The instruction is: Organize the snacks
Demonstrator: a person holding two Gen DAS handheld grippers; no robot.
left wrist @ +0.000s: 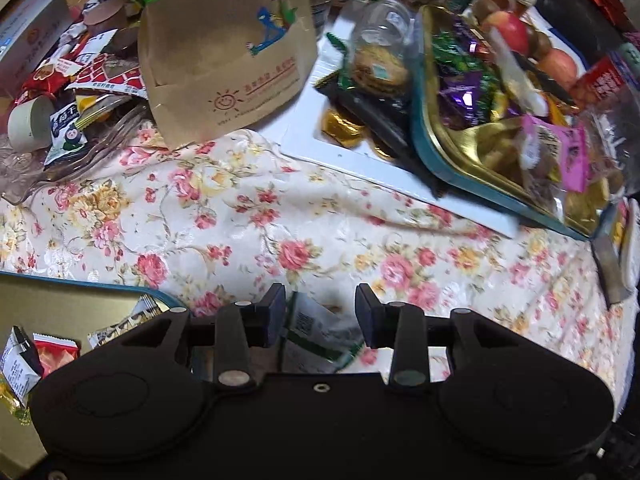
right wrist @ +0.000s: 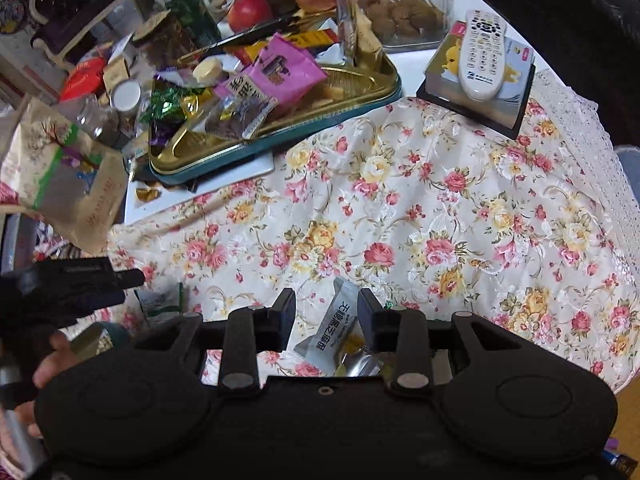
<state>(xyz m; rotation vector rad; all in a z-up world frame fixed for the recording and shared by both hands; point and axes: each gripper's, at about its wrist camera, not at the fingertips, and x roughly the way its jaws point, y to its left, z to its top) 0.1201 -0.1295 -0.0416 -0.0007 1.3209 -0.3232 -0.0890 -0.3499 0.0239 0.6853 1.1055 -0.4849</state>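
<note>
Nearest thing: black two-finger left gripper (left wrist: 320,312) is seen at the bottom of its own view, jaws standing apart, pointing steeply down at the flowered tablecloth (left wrist: 280,220).
Left target: a white snack packet with green print and a dark code square (left wrist: 316,332) lies flat on the cloth between and just beyond the left fingers; no pad is seen pressing on it, so it is judged not gripped.
Left axis: the packet's long side appears to run from near to far, roughly along the line of the fingers, so its narrow width would be spanned by the jaws.
Right gripper: black right gripper (right wrist: 326,314) is held with jaws part-way apart around a grey-white wrapped snack bar with dark lettering (right wrist: 336,328).
Right hold: whether the pads actually press on the bar cannot be told, as its sides are partly hidden by the fingers.
Right axis: the bar is tilted, its far end leaning right.
Destination, near: a gold-bottomed, teal-rimmed metal tin (left wrist: 80,304) with a few small packets lies at near left, beside the left gripper.
Destination, far: a second gold tin with teal rim (right wrist: 360,100), heaped with sweets, lies far left of the right gripper.
Nearer hand: the green-printed packet is judged the left hand's, the near tin being just left of it.
Risk: thin foil may slip if pinched at an edge.
</note>
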